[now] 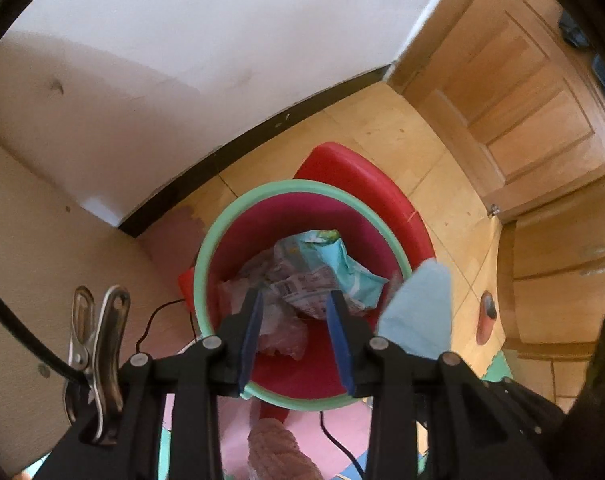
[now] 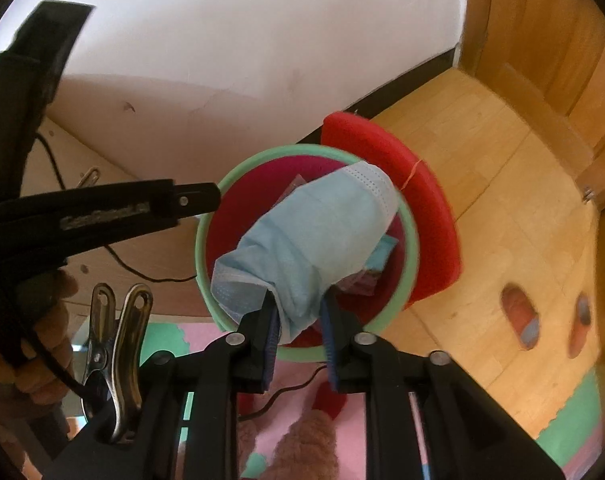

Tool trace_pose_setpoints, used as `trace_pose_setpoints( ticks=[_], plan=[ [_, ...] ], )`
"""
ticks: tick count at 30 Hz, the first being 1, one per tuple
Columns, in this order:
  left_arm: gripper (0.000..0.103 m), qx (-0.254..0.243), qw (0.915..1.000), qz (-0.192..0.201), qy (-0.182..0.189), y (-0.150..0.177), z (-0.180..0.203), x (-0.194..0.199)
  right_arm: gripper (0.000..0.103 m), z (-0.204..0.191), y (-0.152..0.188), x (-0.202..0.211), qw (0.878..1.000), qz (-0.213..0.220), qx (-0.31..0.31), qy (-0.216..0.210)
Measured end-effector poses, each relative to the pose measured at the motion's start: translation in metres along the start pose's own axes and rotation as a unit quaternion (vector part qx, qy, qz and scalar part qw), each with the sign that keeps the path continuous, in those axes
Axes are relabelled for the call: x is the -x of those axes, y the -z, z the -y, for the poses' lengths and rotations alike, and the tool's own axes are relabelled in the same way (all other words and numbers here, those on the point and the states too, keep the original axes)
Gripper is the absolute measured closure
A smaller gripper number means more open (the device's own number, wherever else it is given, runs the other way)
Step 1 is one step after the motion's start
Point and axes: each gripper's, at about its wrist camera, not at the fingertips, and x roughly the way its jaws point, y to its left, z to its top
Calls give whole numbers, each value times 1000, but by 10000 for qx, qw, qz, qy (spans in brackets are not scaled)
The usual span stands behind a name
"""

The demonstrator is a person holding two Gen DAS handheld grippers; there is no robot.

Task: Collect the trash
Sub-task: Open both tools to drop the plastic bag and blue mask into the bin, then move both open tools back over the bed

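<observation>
Between the pads of the right gripper (image 2: pixel 298 334): one blue face mask (image 2: pixel 310 236), loosely pinched, hanging above the bin (image 2: pixel 206 256). Left gripper (image 1: pixel 296 334): partly open, empty, over the same green-rimmed red bin. Already inside: crumpled wrappers (image 1: pixel 322 272). Outstanding: dropping the mask in.

Soft daylight, perhaps from above; fisheye bends the edges (dark corners), slight motion blur.

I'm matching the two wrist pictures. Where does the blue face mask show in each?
Left wrist: face mask at lower right, beside the bin.
Right wrist: centre, between the right gripper fingers, above the bin.
Shared landmark: the red bin's green rim.
</observation>
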Motion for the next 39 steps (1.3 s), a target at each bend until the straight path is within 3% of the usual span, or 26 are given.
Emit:
trace_pose_setpoints(
  ticks=[8, 22, 39],
  plan=[
    [69, -16, 9999, 11, -100, 3, -1, -1, 51, 8, 2, -16, 9999, -79, 82, -47],
    [69, -31, 9999, 103, -50, 10, 11, 17, 50, 5, 4, 5, 9994, 114, 310, 79],
    [69, -278, 9987, 404, 126, 46, 24, 82, 50, -10, 25, 65, 9967, 493, 630, 116]
  ],
)
